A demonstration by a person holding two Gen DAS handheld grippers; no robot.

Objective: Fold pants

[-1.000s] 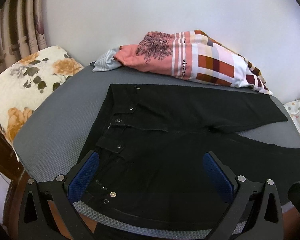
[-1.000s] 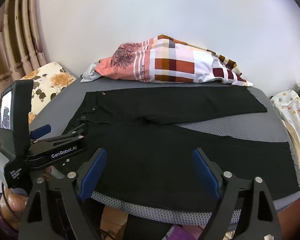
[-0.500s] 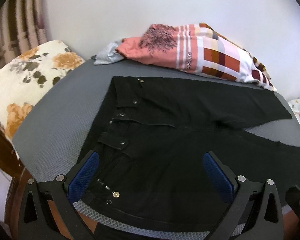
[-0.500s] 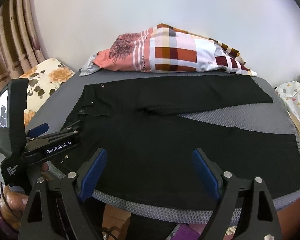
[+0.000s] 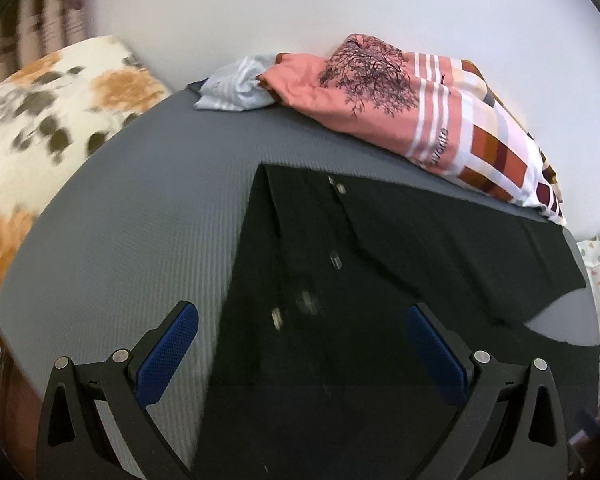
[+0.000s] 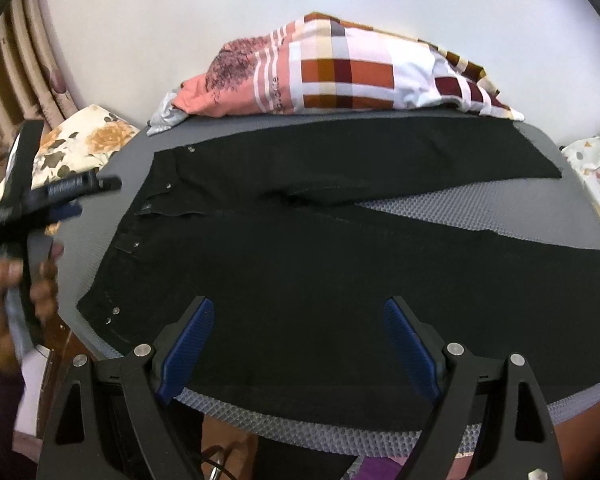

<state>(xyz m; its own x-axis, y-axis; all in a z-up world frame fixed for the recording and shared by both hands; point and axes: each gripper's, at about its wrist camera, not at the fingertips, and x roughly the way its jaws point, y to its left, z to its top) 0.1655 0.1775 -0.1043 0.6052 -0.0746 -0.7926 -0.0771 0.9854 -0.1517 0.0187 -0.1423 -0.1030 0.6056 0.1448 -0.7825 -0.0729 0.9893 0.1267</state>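
Black pants lie flat on a grey mat, waist to the left and both legs running right with a wedge of mat between them. My right gripper hangs open over the near leg at the front edge, nothing between its blue pads. In the left wrist view the waist of the pants, with its metal studs, lies below my open left gripper; the left pad is over bare mat, the right over cloth. The right wrist view shows the left gripper, blurred, in a hand off the mat's left edge.
A pile of folded clothes, pink and checked, lies along the back of the mat against a white wall. A floral cushion sits at the left, curtains behind it. Patterned white cloth lies off the right edge.
My left gripper has swung quickly left and forward toward the waist end, so bare mat now fills its left side. The right gripper has sunk a little closer to the near leg.
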